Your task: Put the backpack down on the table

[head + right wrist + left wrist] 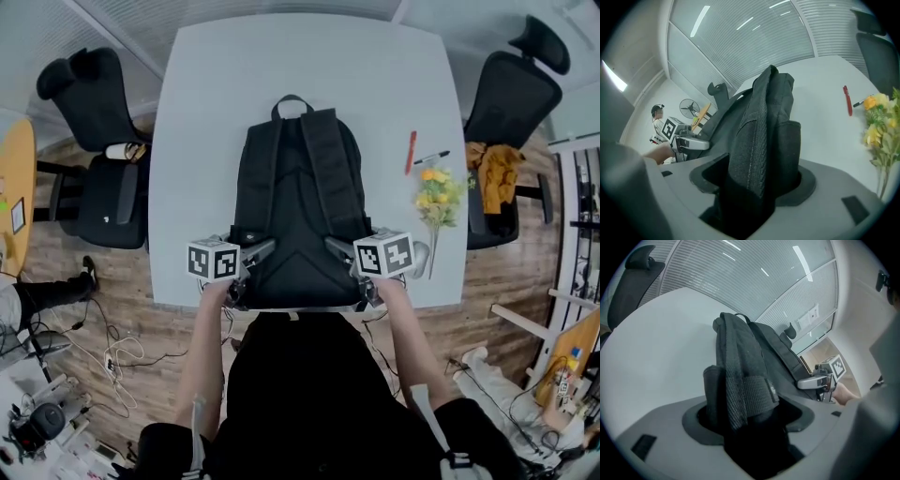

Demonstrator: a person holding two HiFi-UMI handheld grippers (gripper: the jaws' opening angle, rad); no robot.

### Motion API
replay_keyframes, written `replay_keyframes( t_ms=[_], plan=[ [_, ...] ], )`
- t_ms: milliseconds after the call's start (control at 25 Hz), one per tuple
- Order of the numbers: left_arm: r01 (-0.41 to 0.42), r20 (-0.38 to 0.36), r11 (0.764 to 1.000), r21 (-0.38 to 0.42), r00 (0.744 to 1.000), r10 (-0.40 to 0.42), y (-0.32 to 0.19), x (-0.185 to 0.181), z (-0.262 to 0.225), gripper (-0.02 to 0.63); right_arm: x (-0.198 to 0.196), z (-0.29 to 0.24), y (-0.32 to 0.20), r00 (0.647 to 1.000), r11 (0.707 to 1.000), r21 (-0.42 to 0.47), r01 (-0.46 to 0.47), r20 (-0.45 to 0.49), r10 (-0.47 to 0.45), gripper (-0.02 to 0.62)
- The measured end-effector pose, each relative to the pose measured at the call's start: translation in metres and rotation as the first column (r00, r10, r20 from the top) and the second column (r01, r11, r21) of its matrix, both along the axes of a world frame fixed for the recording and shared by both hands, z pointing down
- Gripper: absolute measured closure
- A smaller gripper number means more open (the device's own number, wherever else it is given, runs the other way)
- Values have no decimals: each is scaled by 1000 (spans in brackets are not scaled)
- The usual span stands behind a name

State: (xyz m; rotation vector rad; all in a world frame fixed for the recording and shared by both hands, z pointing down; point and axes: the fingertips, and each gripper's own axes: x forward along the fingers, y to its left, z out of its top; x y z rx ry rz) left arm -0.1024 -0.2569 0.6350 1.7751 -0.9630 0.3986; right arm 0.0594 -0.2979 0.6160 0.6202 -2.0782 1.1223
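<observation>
White surface (206,112), wood floor (122,319), black chair (98,141) each side. Backpack (298,206) lies flat mid-surface, bottom at near edge. Open room at far end. Flowers (439,192), red pen (411,152) at right. Left tongs (258,255), right tongs (339,249) wide apart, backpack sides loose between.

I get bright, even light from long white ceiling strip lamps (803,259); faint shadows, fisheye bending, black corners, black fabric backpack (740,371) blurred close up.
</observation>
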Motion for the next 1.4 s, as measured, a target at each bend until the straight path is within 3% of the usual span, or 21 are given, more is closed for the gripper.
replay_keyframes(
  t_ms=[400, 760, 1120, 1400],
  plan=[
    [-14, 88, 1000, 13, 996, 13, 5, -2, -9, 278, 1, -6, 0, 1000, 999, 51, 8, -25, -7, 243],
    [39, 126, 997, 63, 991, -46, 8, -20, -27, 252, 15, -25, -7, 999, 991, 132, -12, -48, 18, 215],
    [15, 223, 984, 177, 973, -55, 18, -37, -60, 252, 29, -65, -2, 995, 959, 275, -74, -48, 90, 216],
    [6, 203, 951, 308, 976, -72, 25, -35, -104, 252, 22, -102, 19, 994, 923, 373, -96, -19, 111, 227]
  ],
)
